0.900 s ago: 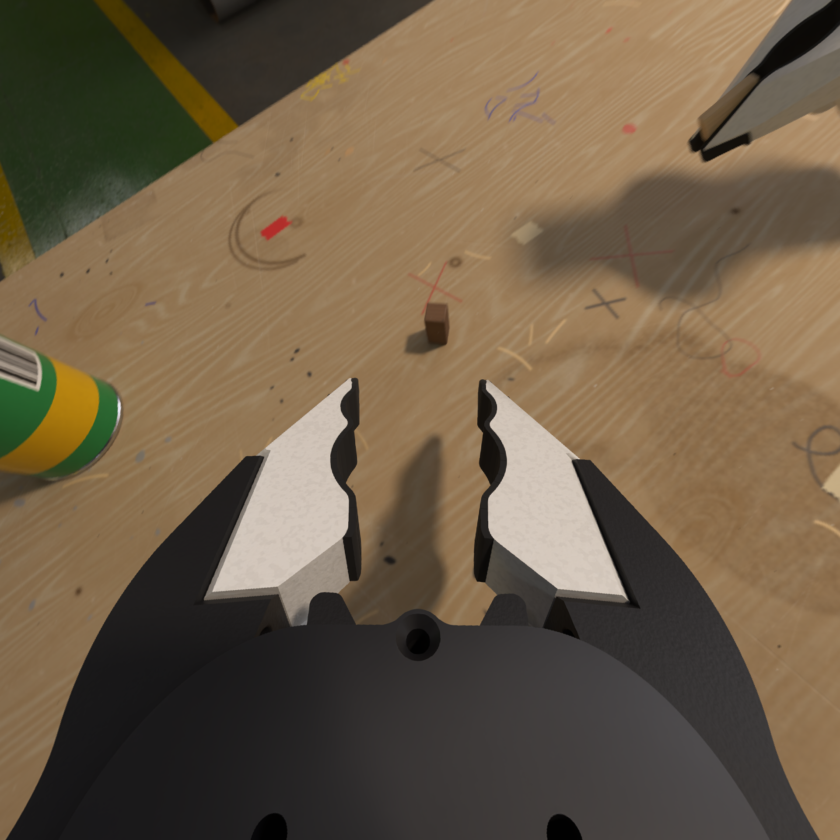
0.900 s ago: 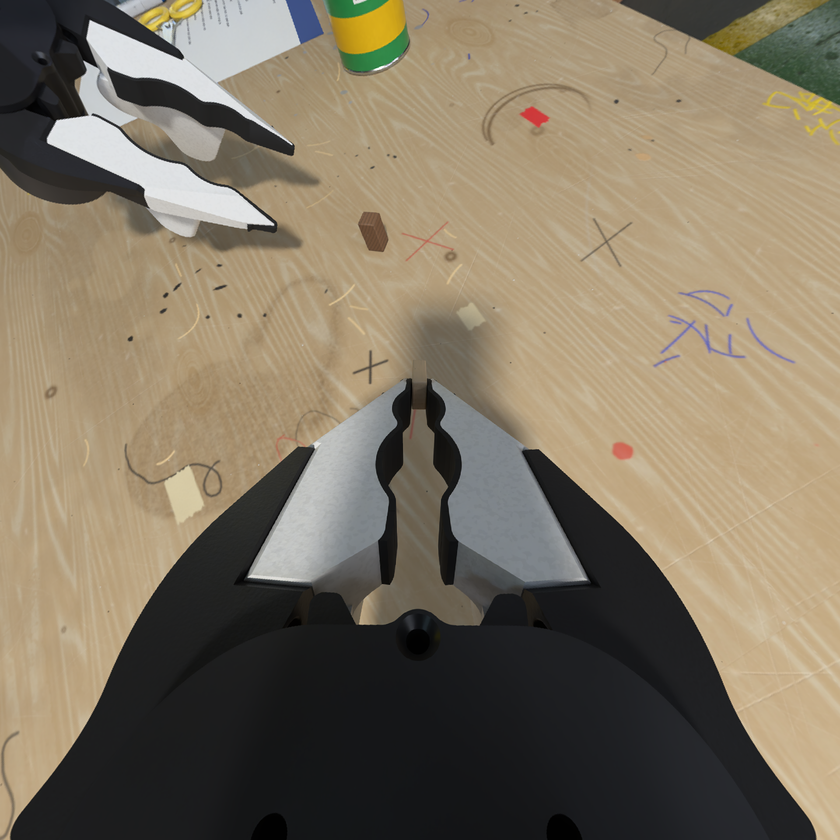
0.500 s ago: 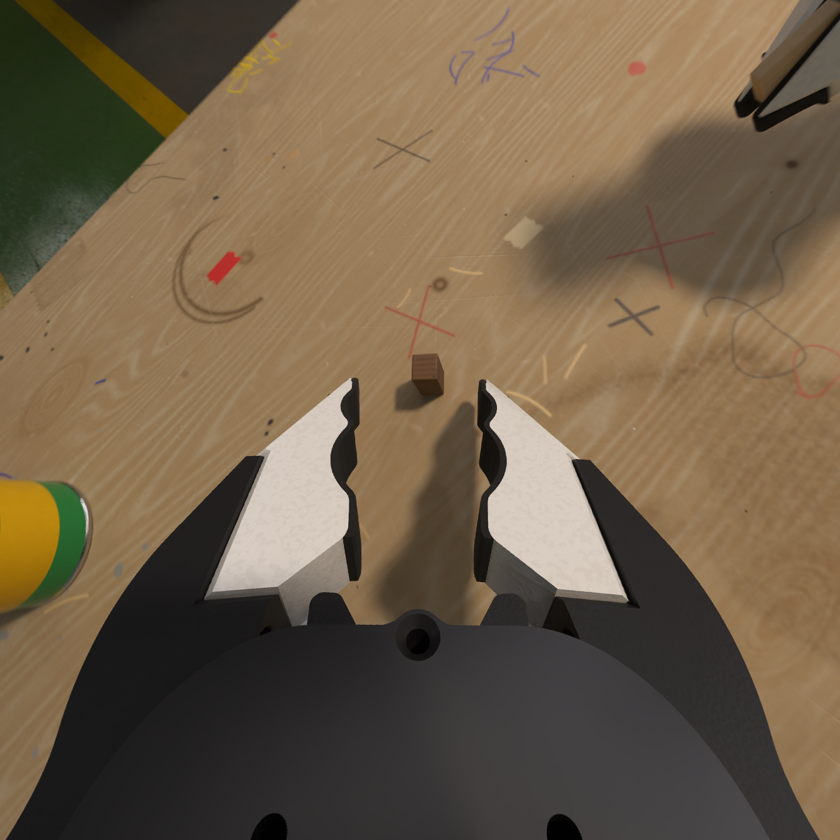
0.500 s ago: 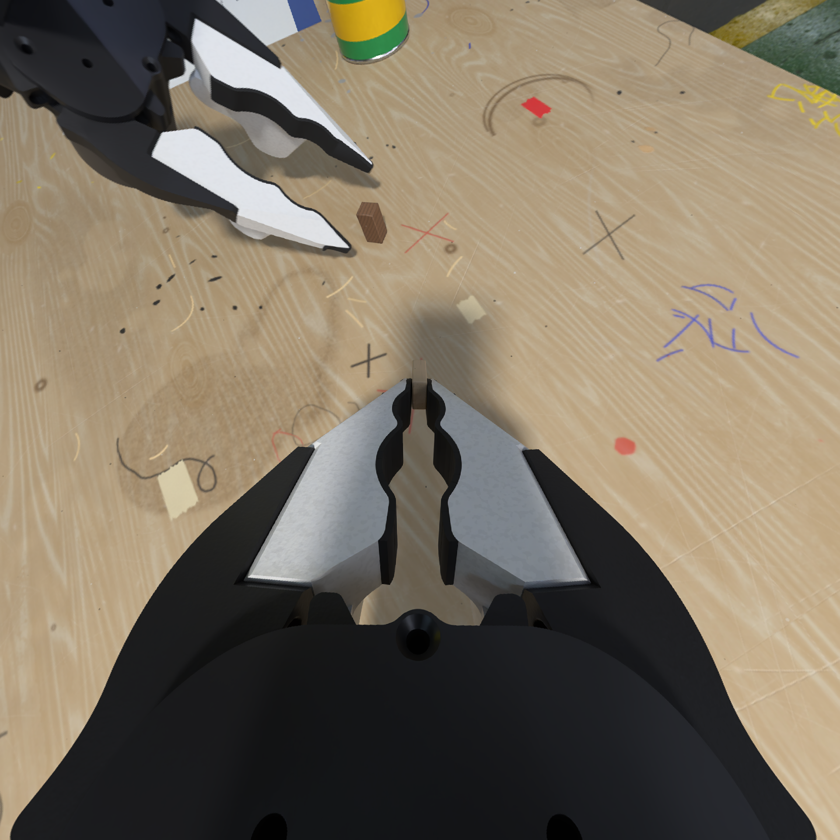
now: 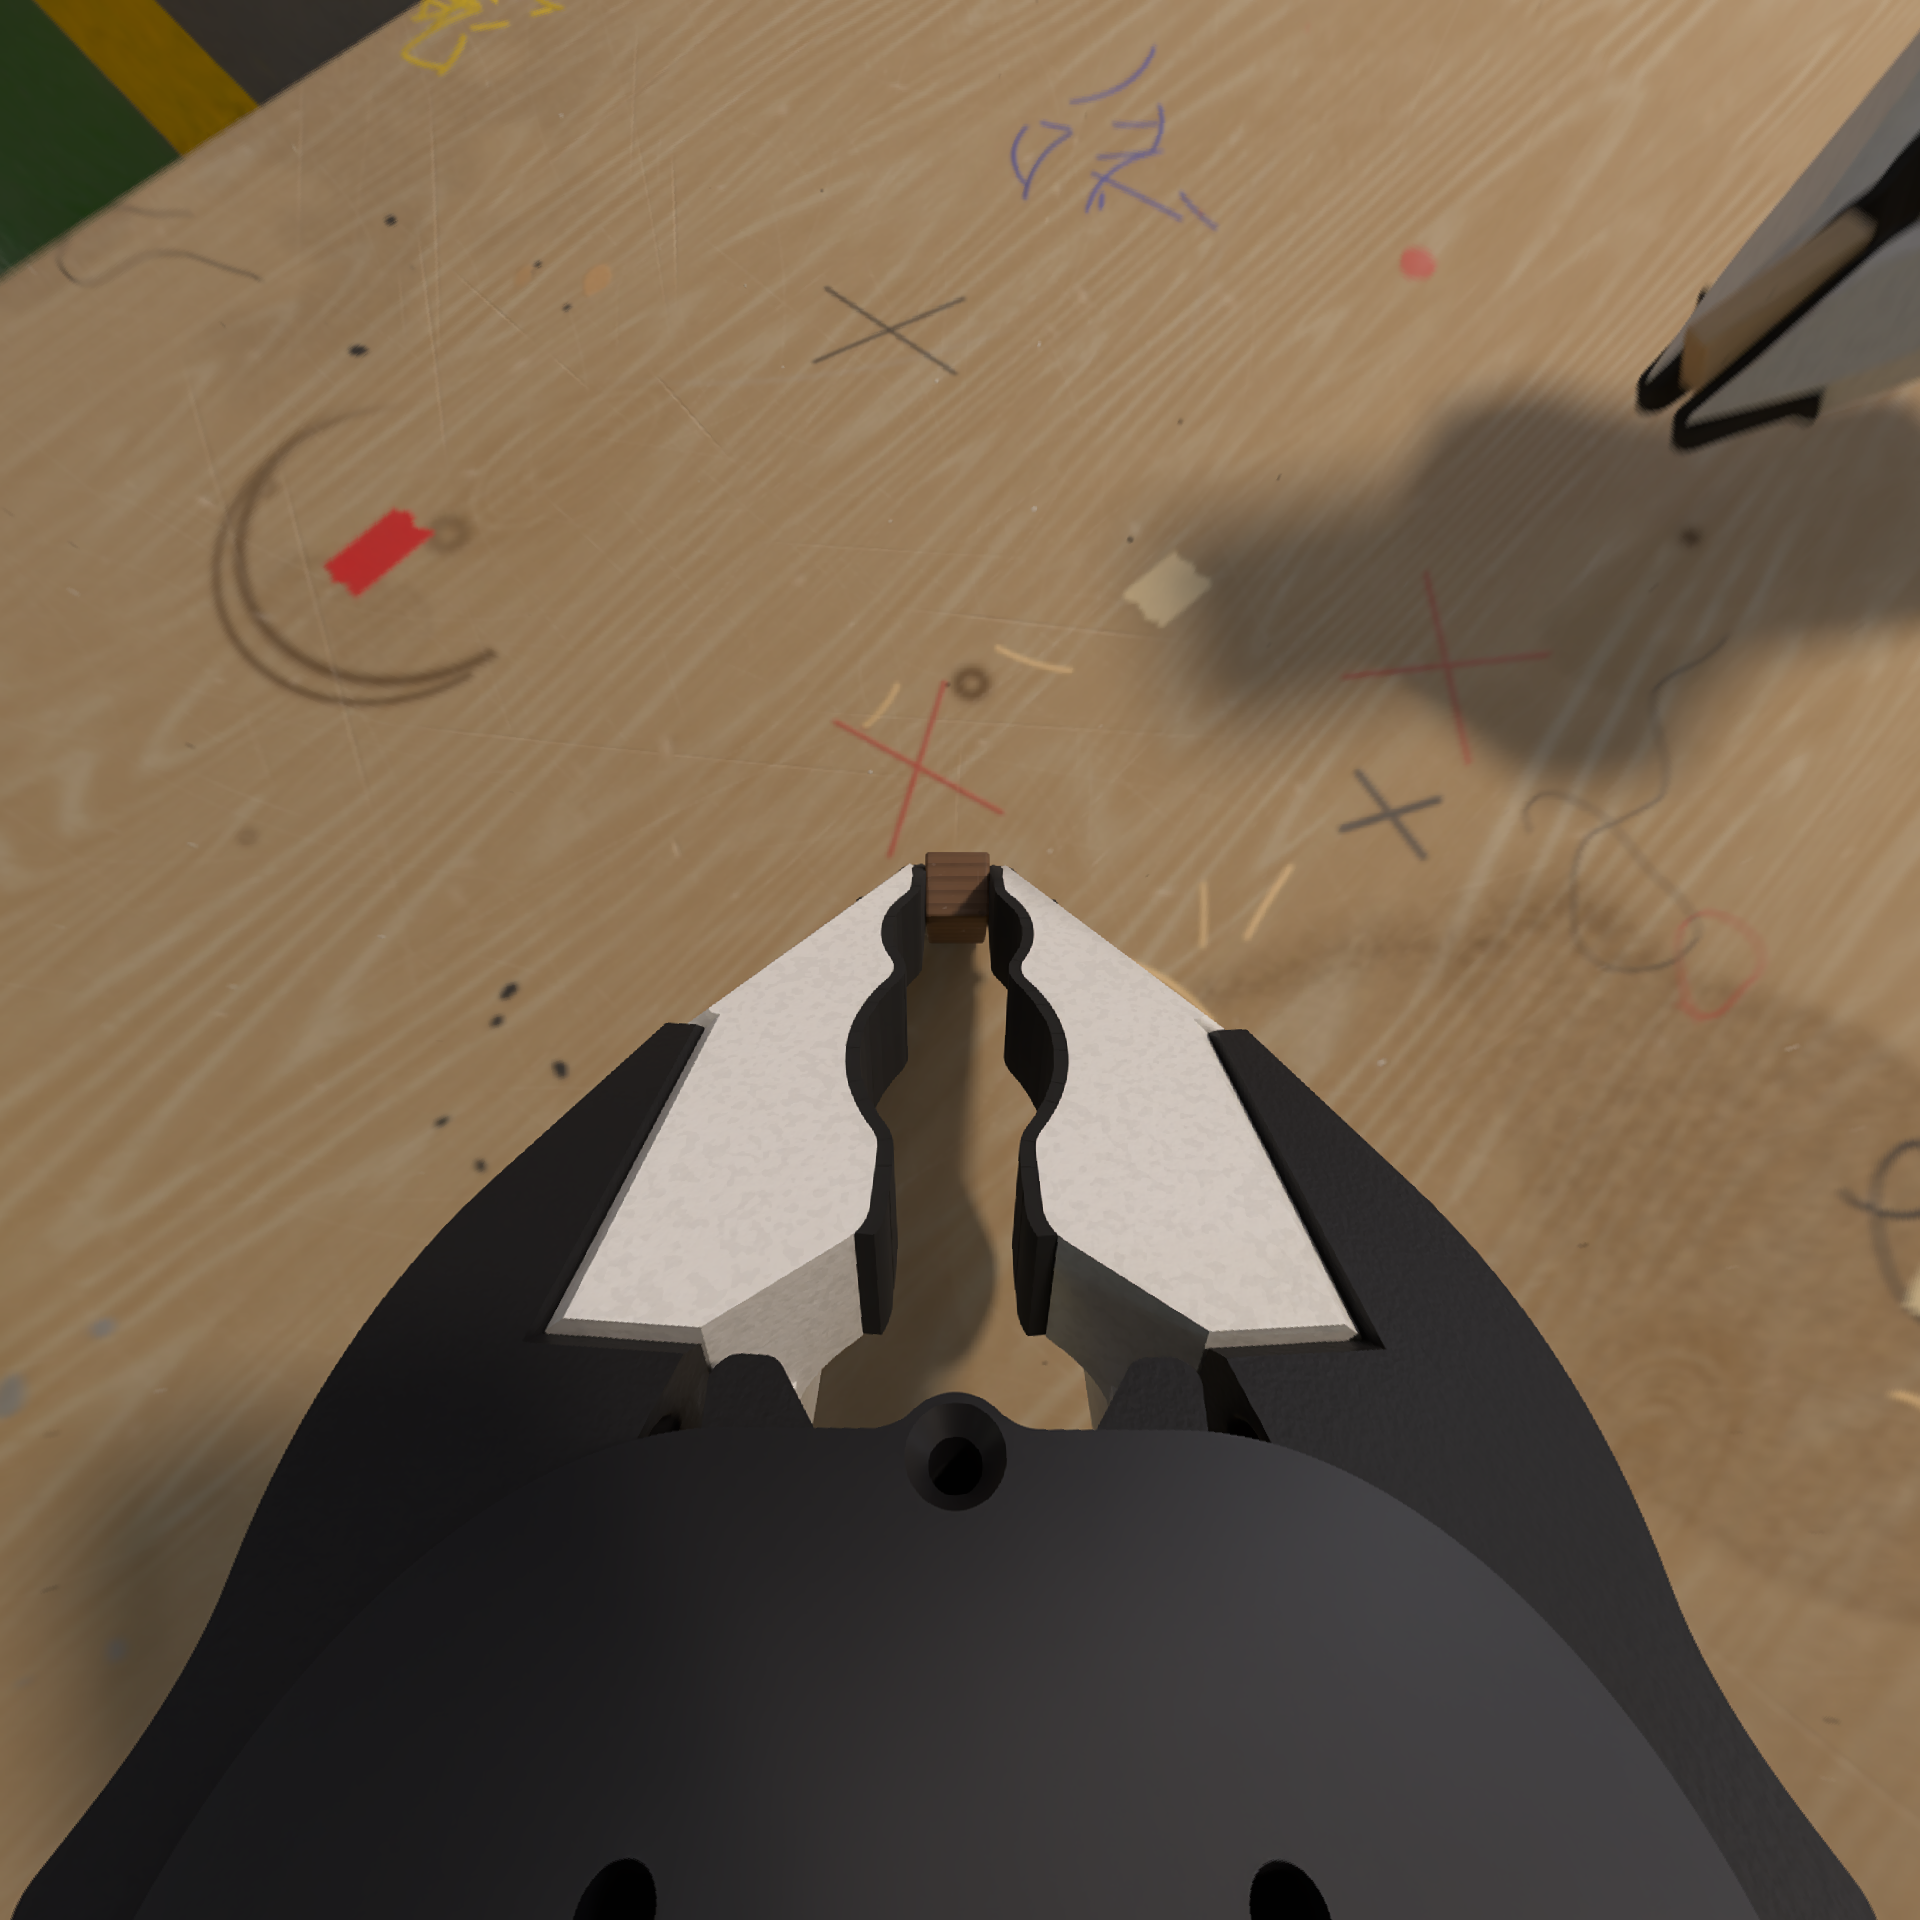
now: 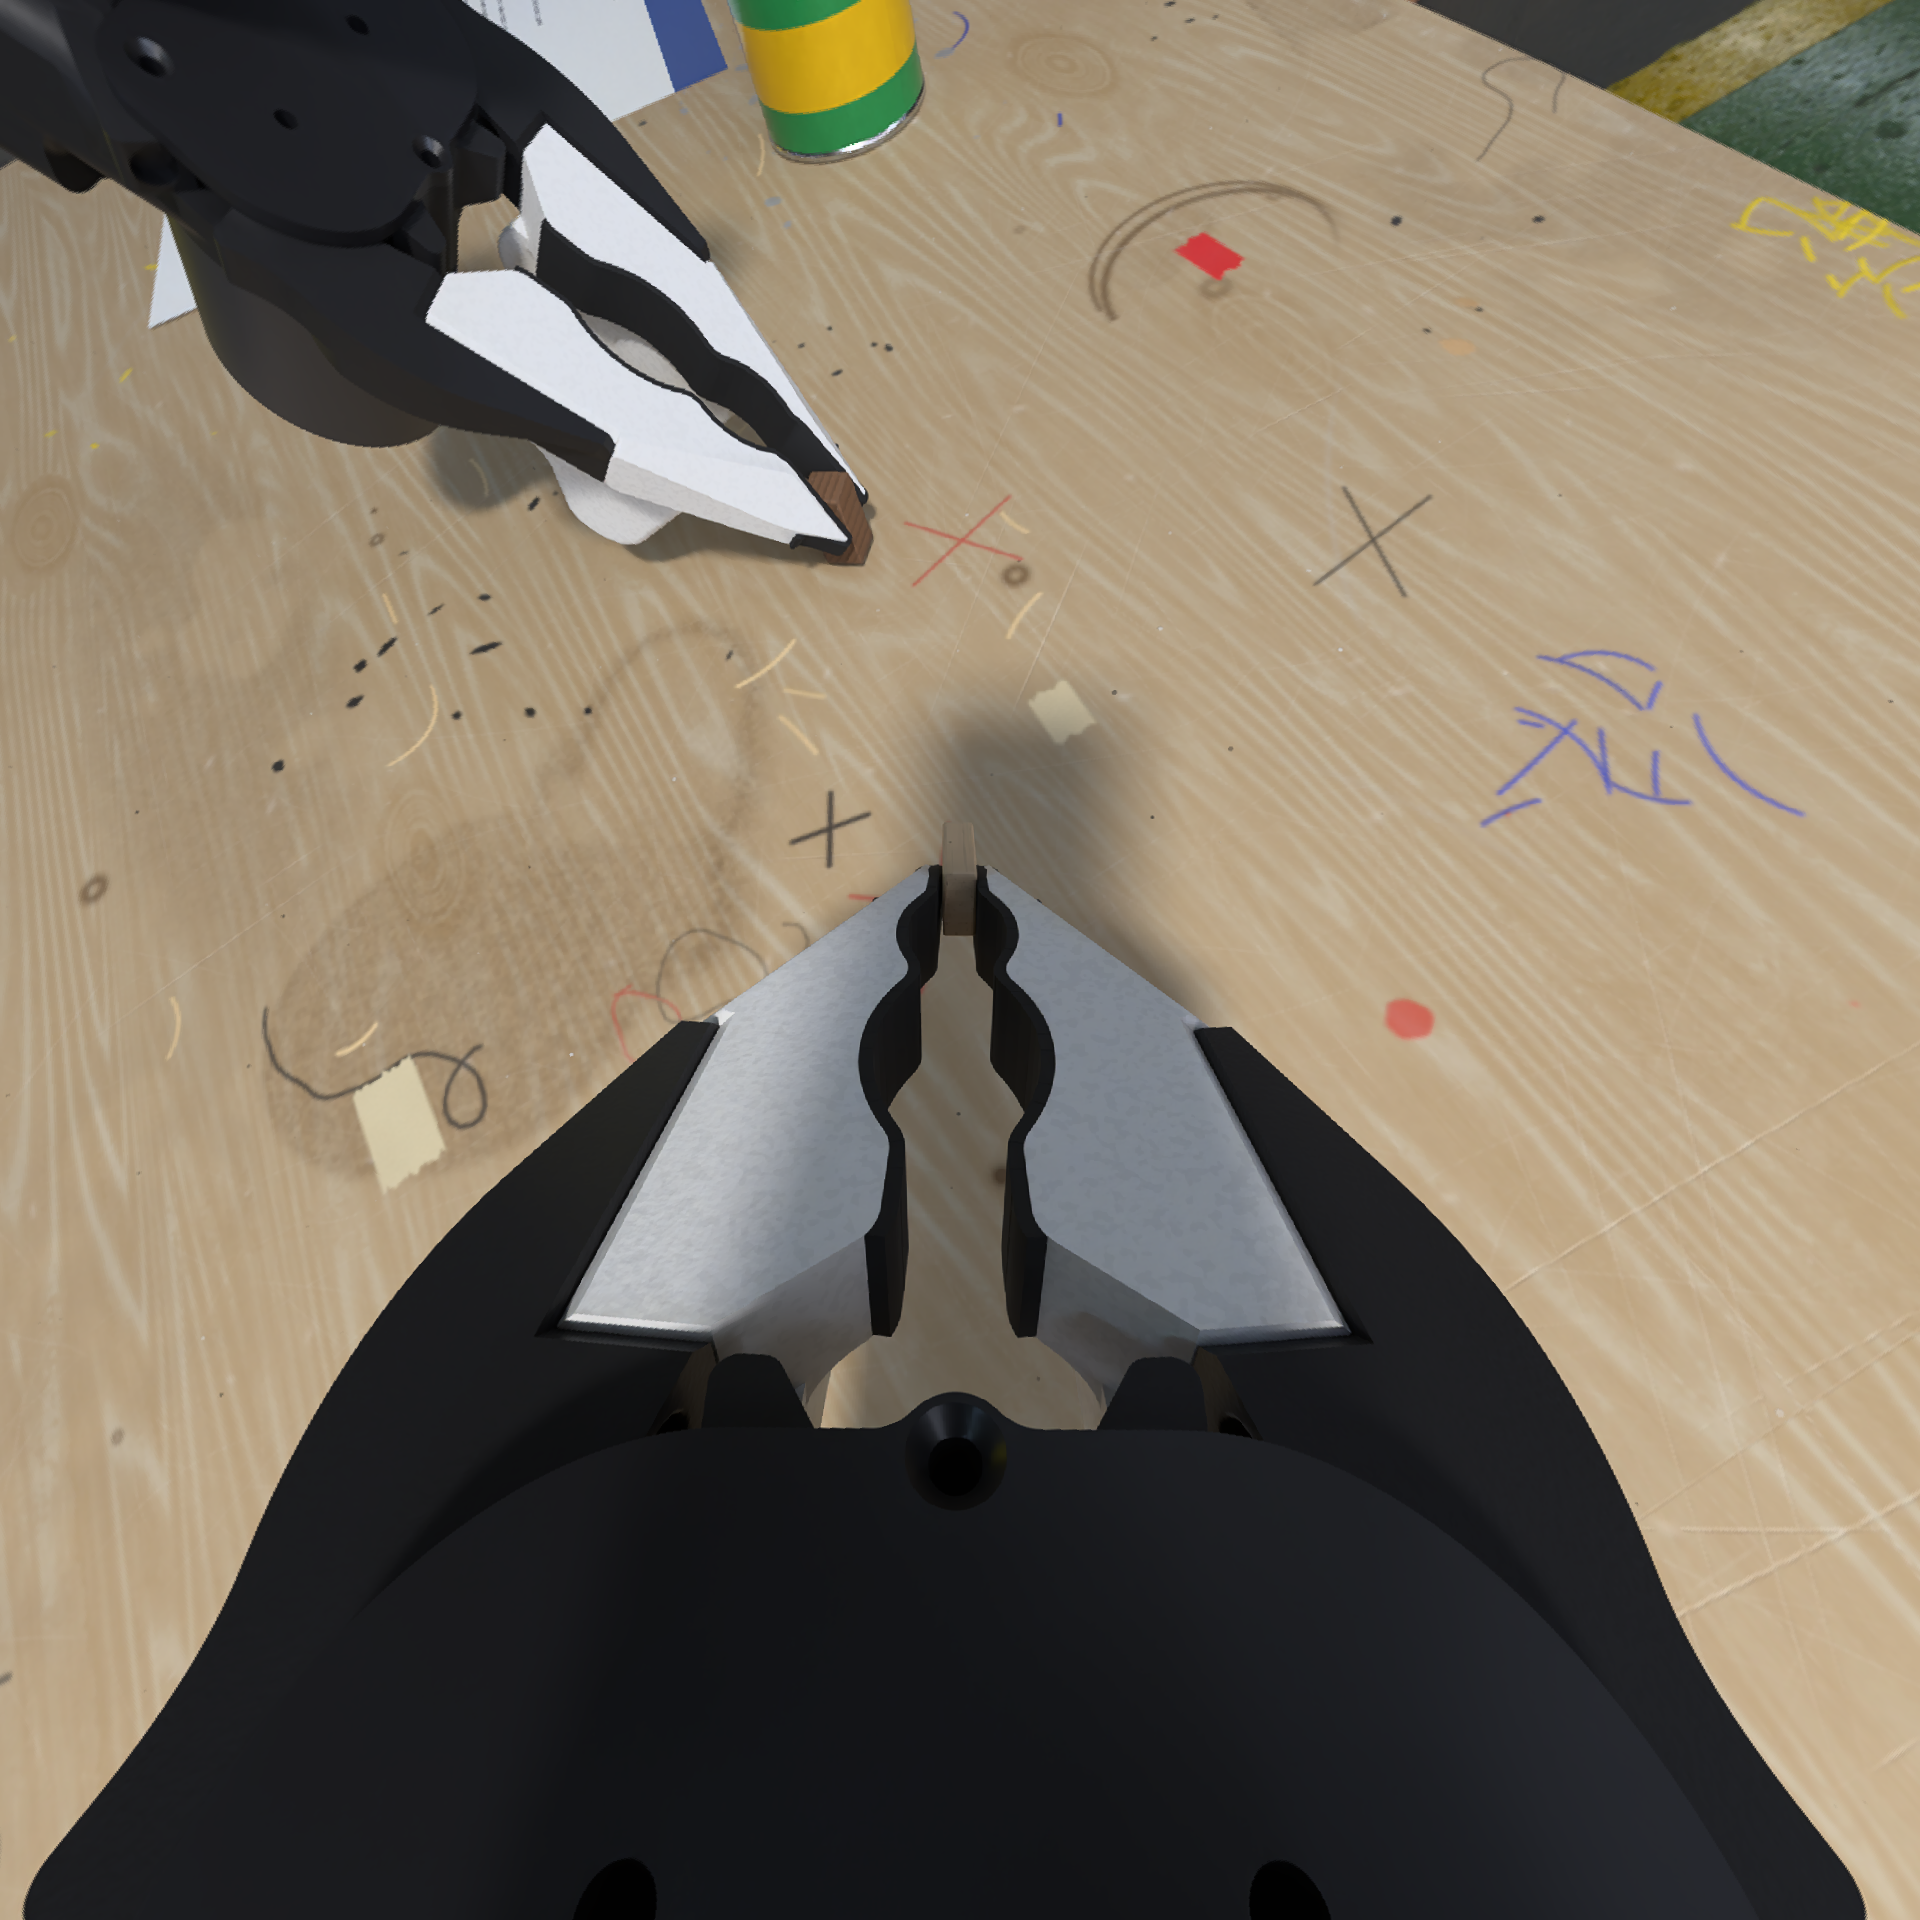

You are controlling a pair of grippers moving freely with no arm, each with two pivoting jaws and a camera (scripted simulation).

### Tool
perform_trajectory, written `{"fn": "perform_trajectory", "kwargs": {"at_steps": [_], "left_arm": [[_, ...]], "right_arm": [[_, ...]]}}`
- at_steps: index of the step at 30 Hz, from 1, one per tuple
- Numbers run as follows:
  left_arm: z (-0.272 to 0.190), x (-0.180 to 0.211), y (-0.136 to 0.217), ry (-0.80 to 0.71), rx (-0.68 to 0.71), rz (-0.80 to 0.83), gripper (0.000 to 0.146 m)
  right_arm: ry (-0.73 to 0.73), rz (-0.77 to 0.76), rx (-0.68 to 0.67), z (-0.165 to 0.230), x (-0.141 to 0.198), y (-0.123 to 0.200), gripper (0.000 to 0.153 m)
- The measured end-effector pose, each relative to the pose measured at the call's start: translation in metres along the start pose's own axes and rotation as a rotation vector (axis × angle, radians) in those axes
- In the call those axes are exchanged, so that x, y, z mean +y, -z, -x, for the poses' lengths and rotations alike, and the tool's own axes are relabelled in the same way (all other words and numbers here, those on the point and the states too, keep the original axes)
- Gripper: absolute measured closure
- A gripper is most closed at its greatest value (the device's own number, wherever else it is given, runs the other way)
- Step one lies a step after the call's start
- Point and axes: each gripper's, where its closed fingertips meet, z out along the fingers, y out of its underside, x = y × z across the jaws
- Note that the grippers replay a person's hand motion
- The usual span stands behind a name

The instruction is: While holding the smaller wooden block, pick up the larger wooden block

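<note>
Down at the plywood table (image 5: pixel 623 935), the left gripper (image 5: pixel 957 883) has its two fingertips pinched on the dark brown wooden block (image 5: pixel 957 896), which sits between the very tips just short of the red cross (image 5: pixel 920 764) drawn on the board. From the right wrist view that same block (image 6: pixel 850 520) shows at the tip of the left gripper (image 6: pixel 831 509), low against the table; whether it touches the surface or is clear of it cannot be told. The red cross (image 6: pixel 961 540) lies just beyond it.

The right gripper (image 6: pixel 957 883) is closed tight on the pale wooden block (image 6: pixel 957 883), a thin light slab standing upright between its tips, raised above the table and nearer the camera than the red cross. In the left wrist view this gripper (image 5: pixel 1704 390) shows far right of the red cross, with the pale block (image 5: pixel 1766 301) clamped between its fingers.

A green and yellow can (image 6: pixel 836 73) stands beyond the red cross, next to a sheet of paper (image 6: pixel 603 42).
</note>
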Motion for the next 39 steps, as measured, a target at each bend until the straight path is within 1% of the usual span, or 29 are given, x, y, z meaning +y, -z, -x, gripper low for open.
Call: {"fn": "perform_trajectory", "kwargs": {"at_steps": [7,11,16,21,27,39], "left_arm": [[-0.021,-0.012,0.001,0.31,0.215,-0.076,0.135],[-0.029,-0.016,0.003,0.53,0.391,-0.091,0.135],[-0.021,-0.014,0.003,0.673,0.451,-0.089,0.135],[-0.02,-0.009,0.001,0.711,0.478,-0.08,0.135],[-0.014,-0.008,0.001,0.696,0.438,-0.084,0.135],[-0.015,-0.009,0.001,0.663,0.429,-0.099,0.135]], "right_arm": [[-0.002,-0.005,0.001,0.002,-0.001,0.002,0.148],[-0.001,-0.008,-0.004,0.003,-0.002,0.002,0.148],[0.003,-0.011,-0.01,0.005,-0.004,0.001,0.148],[0.004,-0.01,-0.015,0.007,-0.004,-0.001,0.148],[0.006,-0.009,-0.017,0.007,-0.005,-0.002,0.148],[0.005,0.0,-0.015,0.008,-0.001,-0.003,0.148]]}}
